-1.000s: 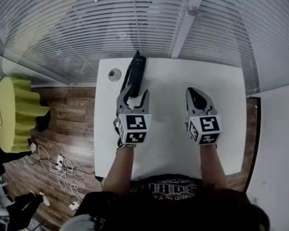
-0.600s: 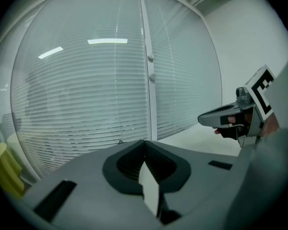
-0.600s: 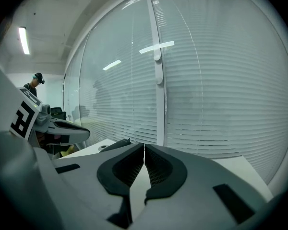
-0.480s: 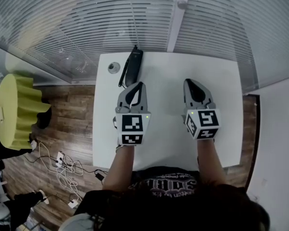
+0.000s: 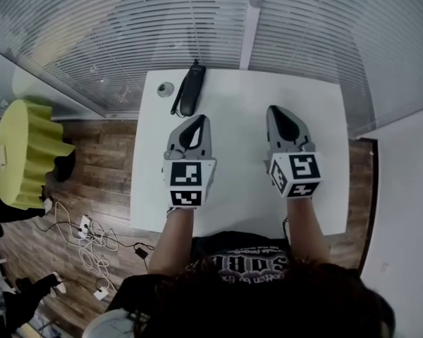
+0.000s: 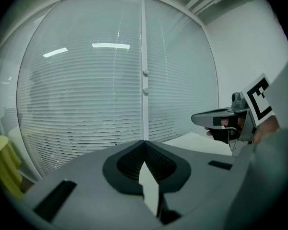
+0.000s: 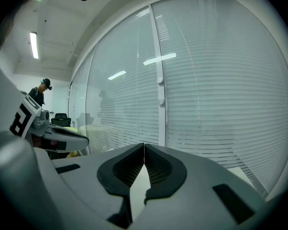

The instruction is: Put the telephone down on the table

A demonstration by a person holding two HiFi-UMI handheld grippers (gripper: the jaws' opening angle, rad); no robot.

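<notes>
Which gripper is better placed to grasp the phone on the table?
Left. The phone lies near the far left corner of the table, almost straight ahead of the left gripper. The right gripper is farther off to the side. Both have shut jaws and must open first.

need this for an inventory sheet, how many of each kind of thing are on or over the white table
telephone: 1
small round disc: 1
gripper: 2, the left gripper and the right gripper, both shut and empty
total: 4
</notes>
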